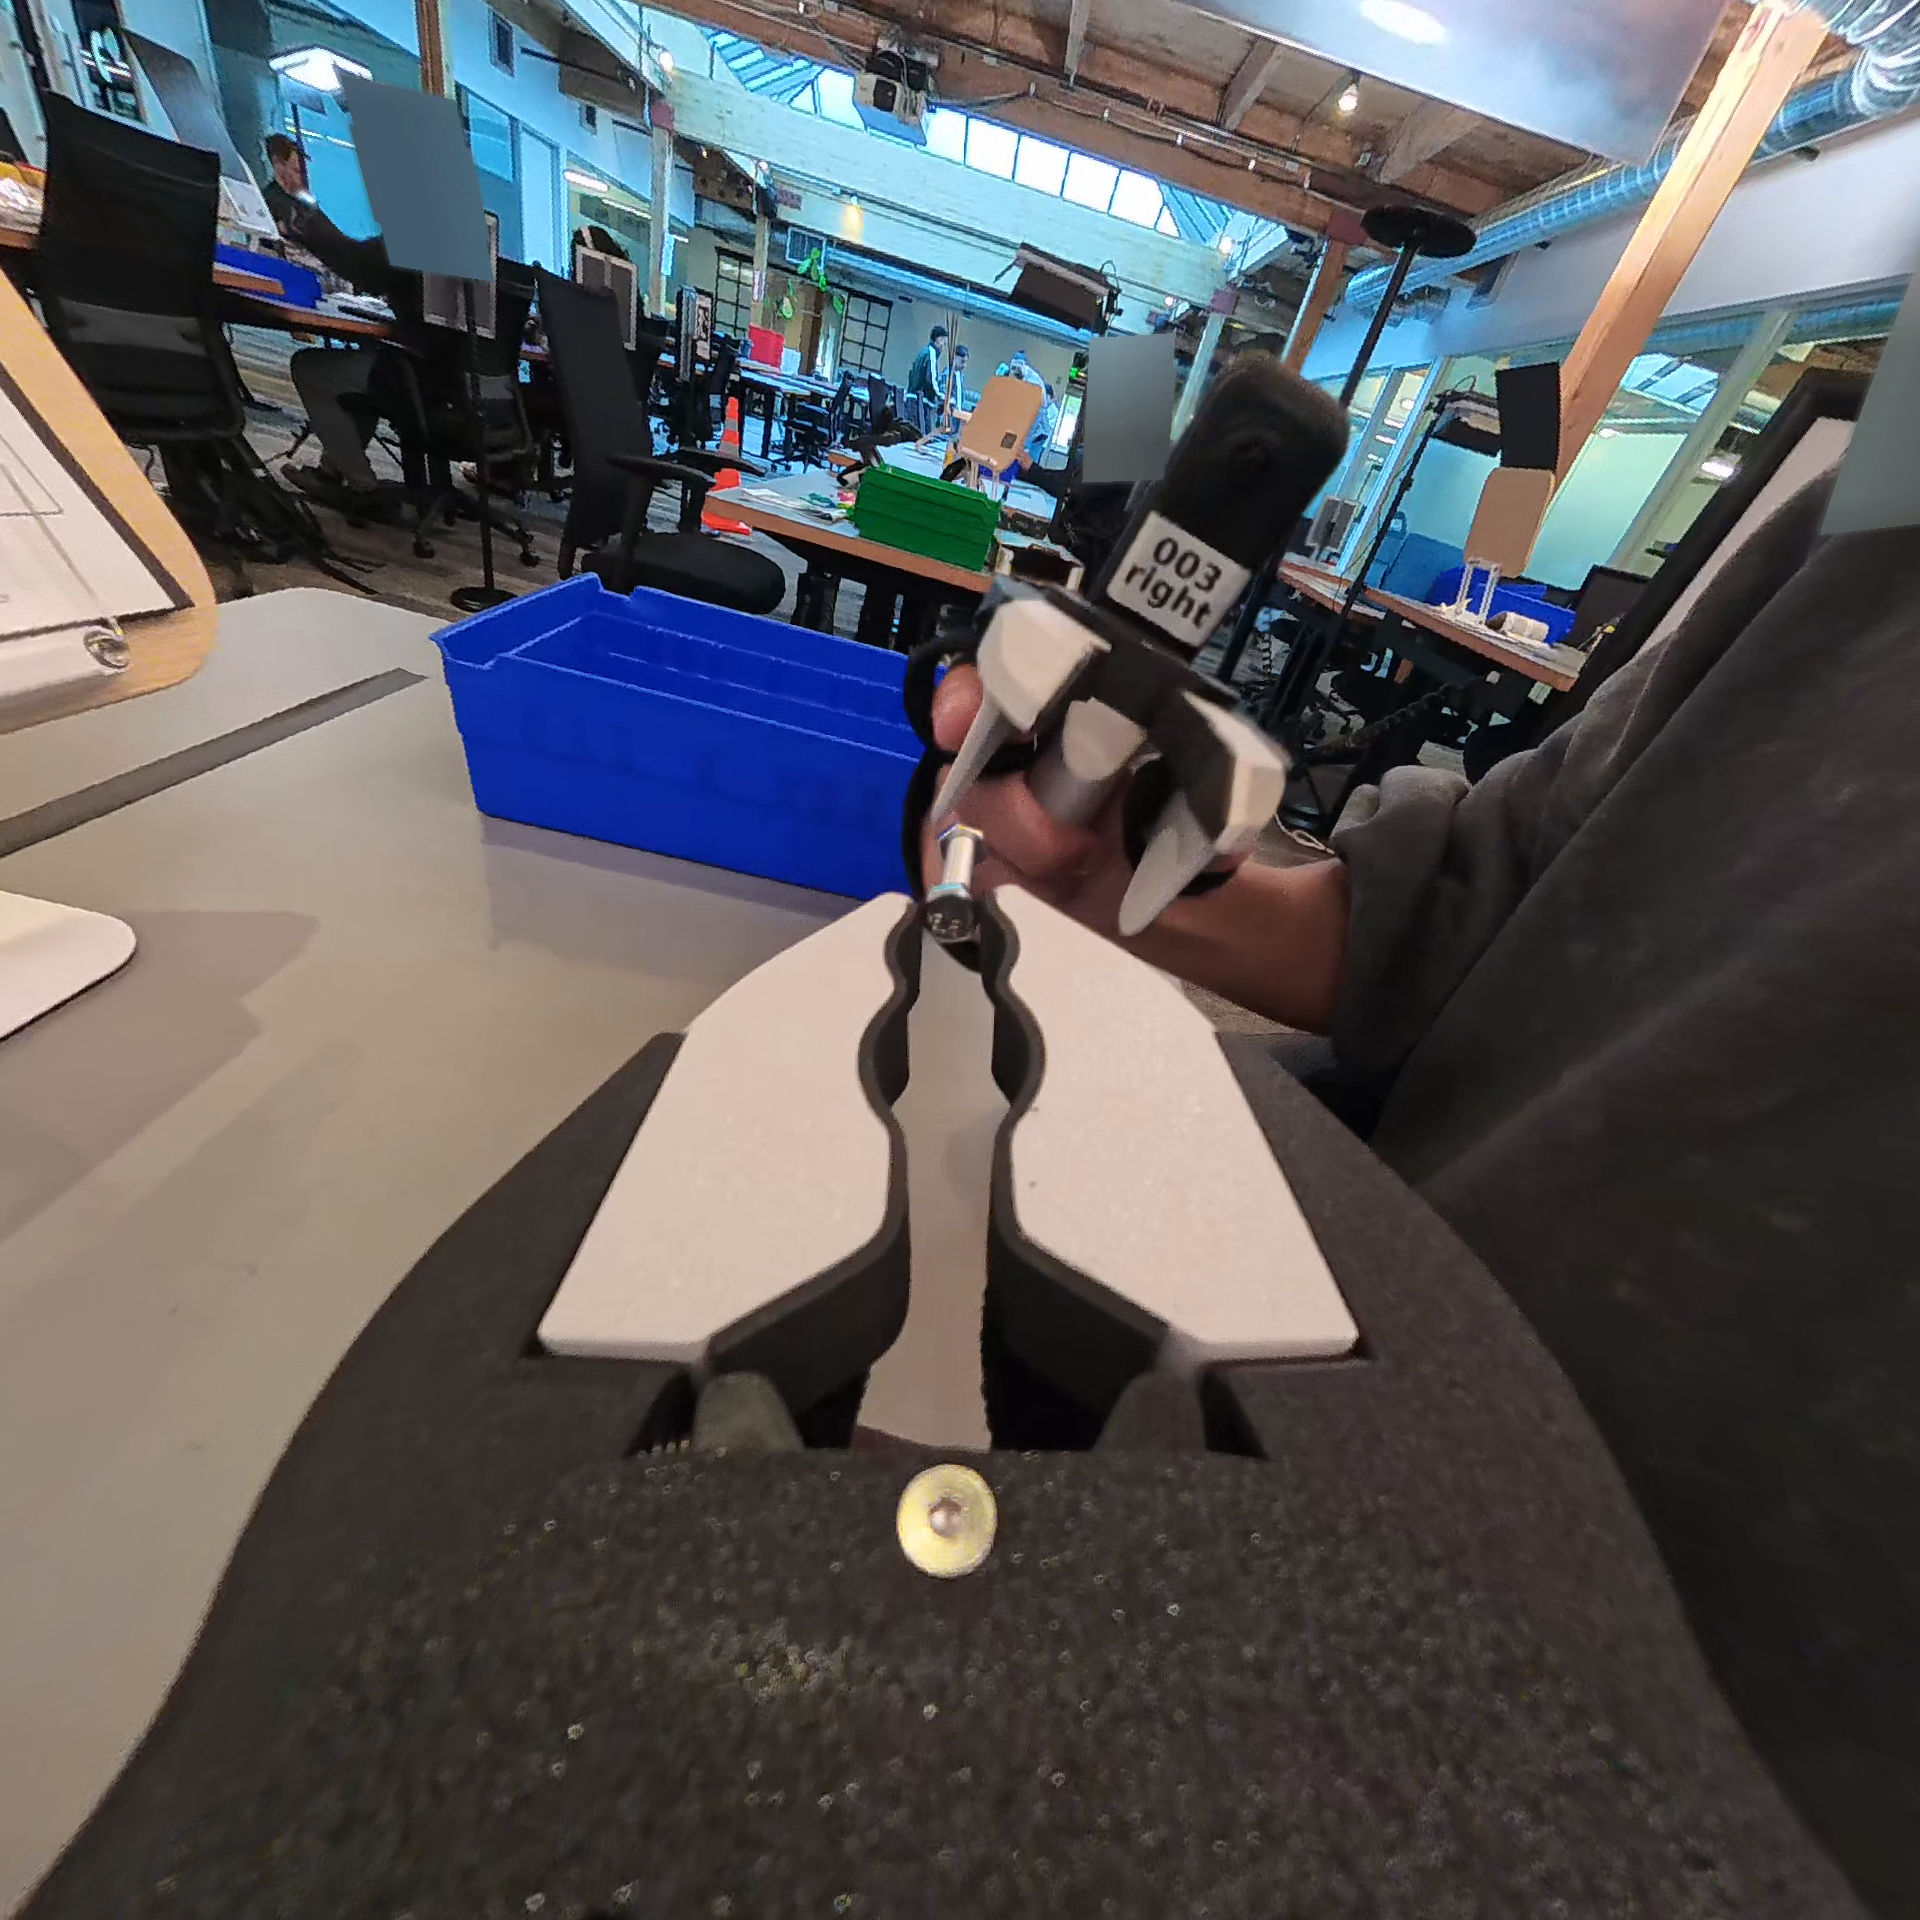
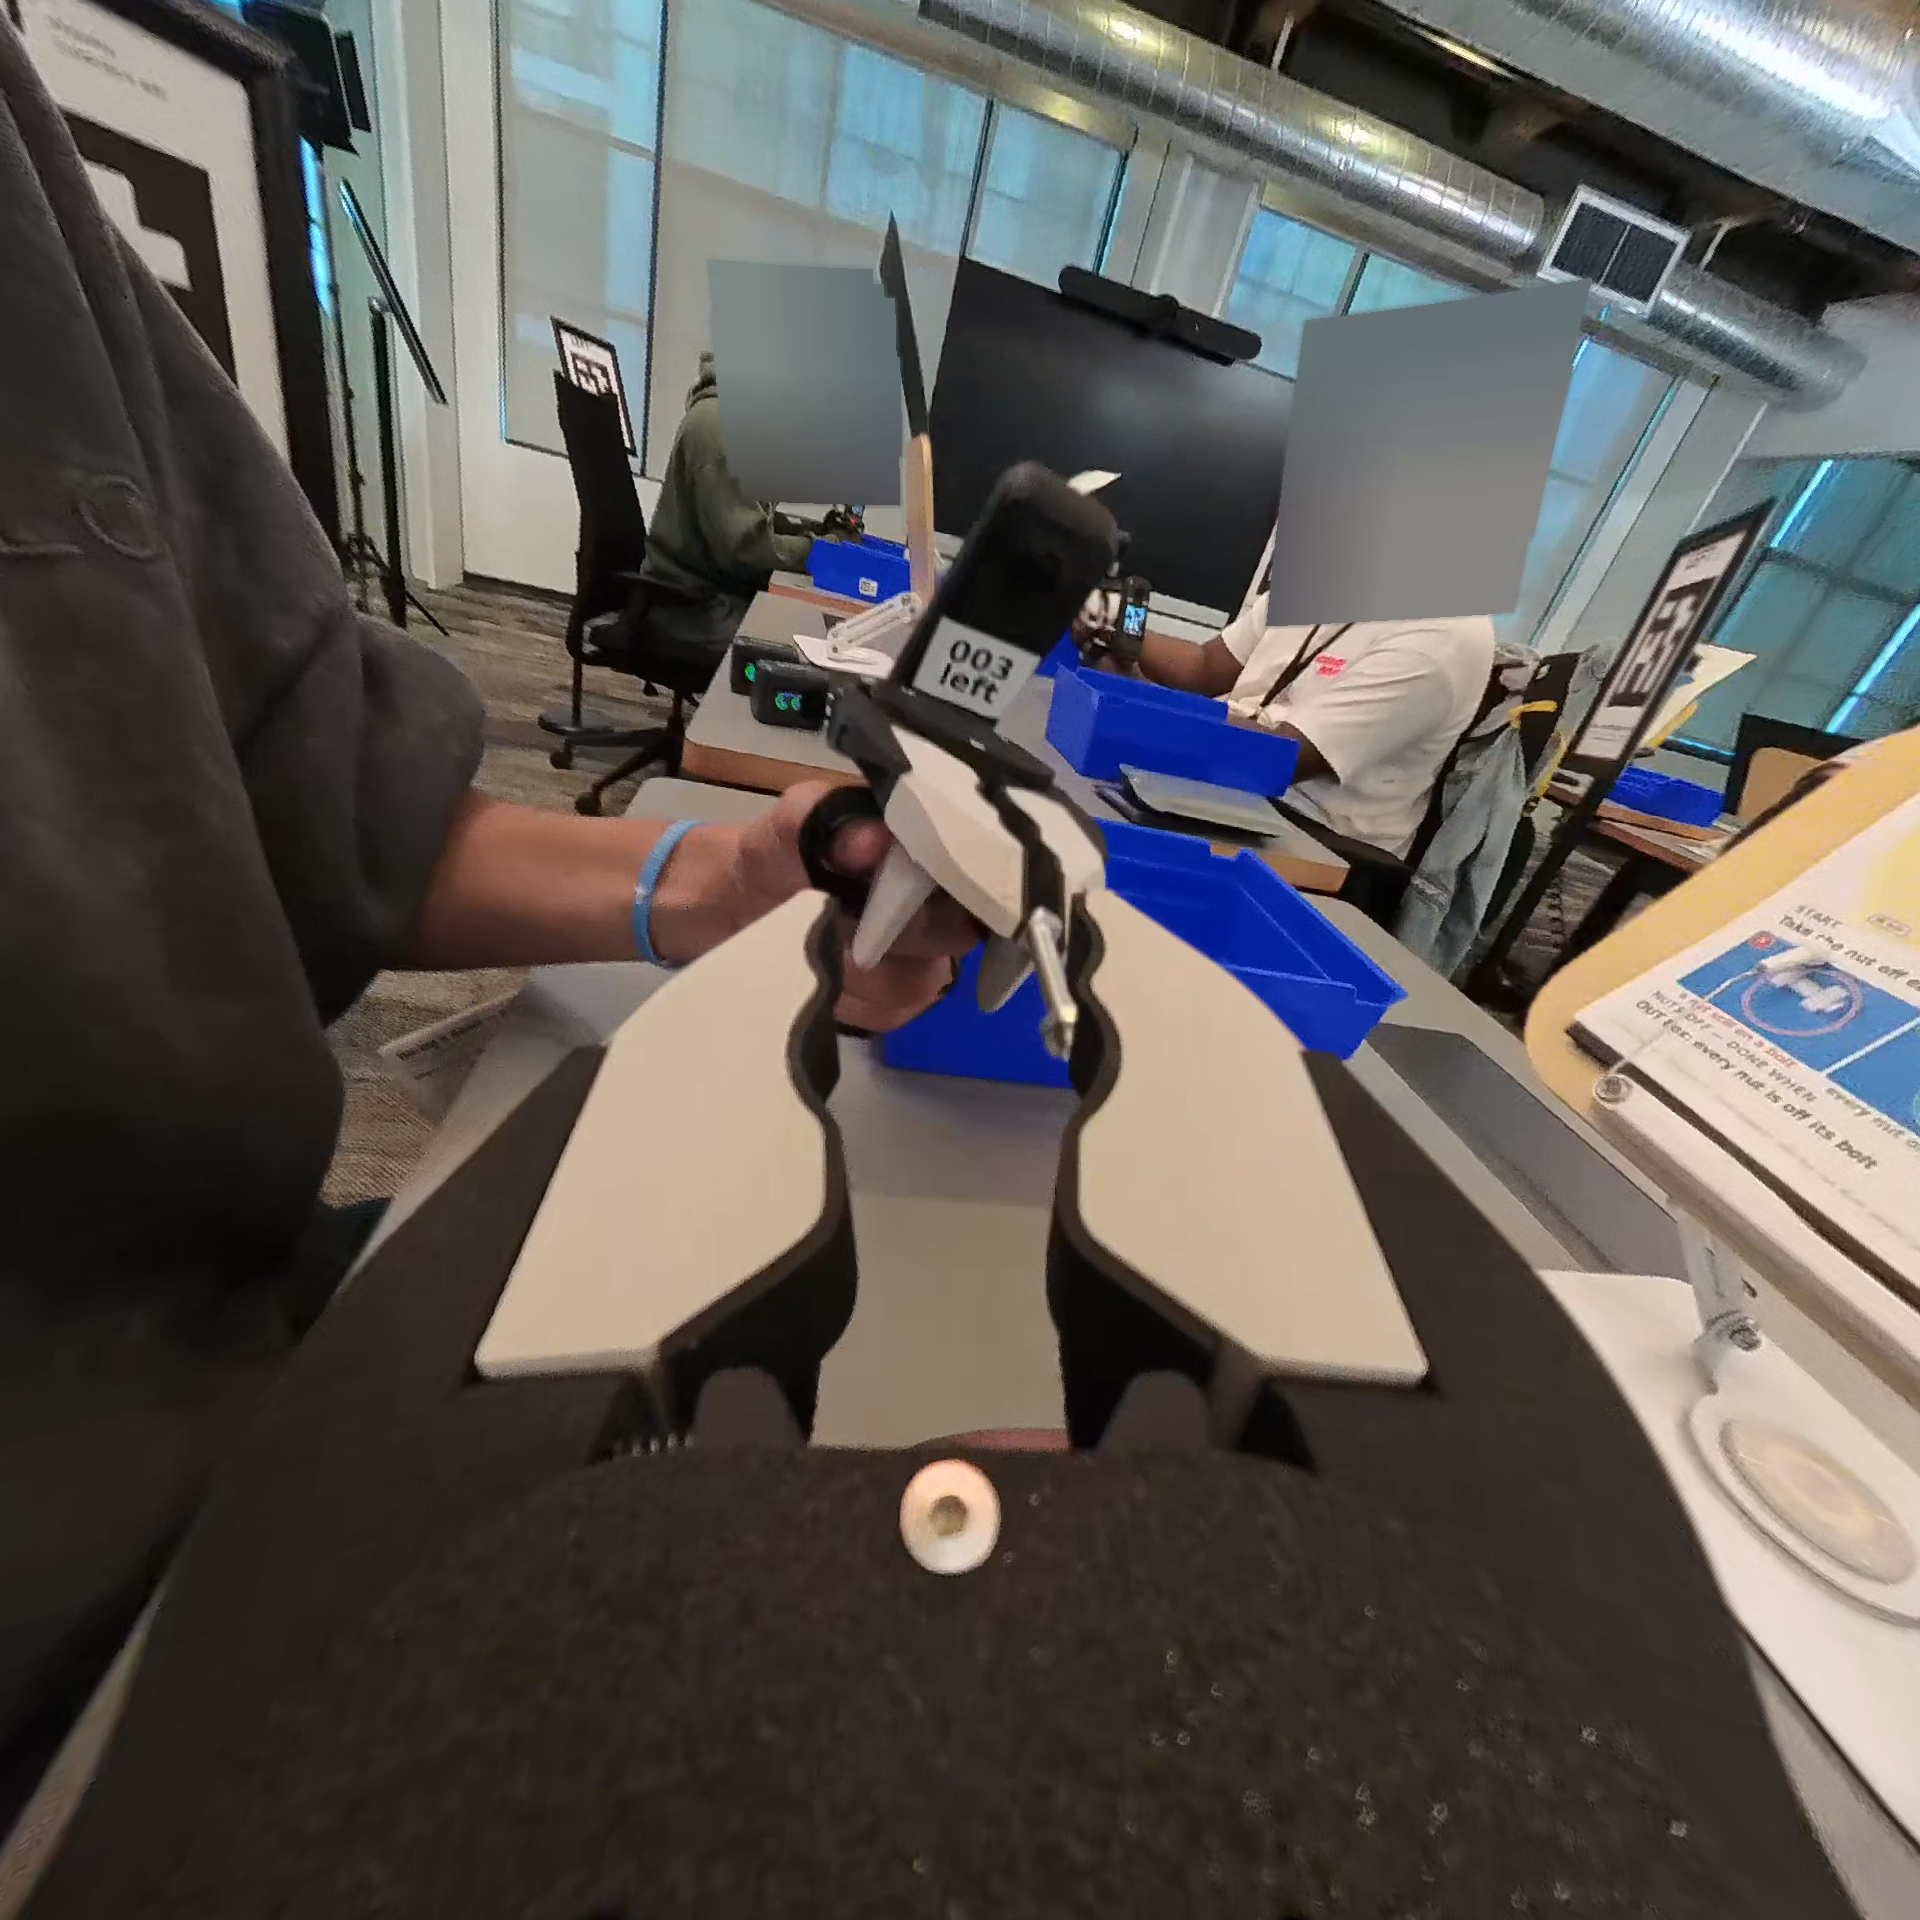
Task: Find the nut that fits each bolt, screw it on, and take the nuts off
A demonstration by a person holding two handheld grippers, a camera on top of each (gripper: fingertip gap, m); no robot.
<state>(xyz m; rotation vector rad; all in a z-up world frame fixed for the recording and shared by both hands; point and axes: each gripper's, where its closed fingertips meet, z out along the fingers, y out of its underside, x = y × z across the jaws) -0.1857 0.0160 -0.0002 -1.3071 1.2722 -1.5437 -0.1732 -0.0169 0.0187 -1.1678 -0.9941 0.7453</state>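
My left gripper (image 1: 951, 925) is shut on the hex head of a silver bolt (image 1: 954, 878), held in the air above the grey table (image 1: 312, 1039). The shaft points away from the left wrist camera toward my right gripper (image 1: 1039, 871). My right gripper (image 2: 956, 935) is open and empty, its fingers spread around the bolt's free end. The bolt (image 2: 1049, 977) lies close to the right-hand finger (image 2: 1195, 1091) in the right wrist view. I see no nut on the bolt or in either gripper.
A blue plastic bin (image 1: 675, 727) stands on the table just beyond both grippers and also shows in the right wrist view (image 2: 1247, 935). An instruction board on a white stand (image 2: 1766, 1091) is at the table's edge. People sit at desks behind. The gap from one gripper's tips to the other's is roughly 5 cm.
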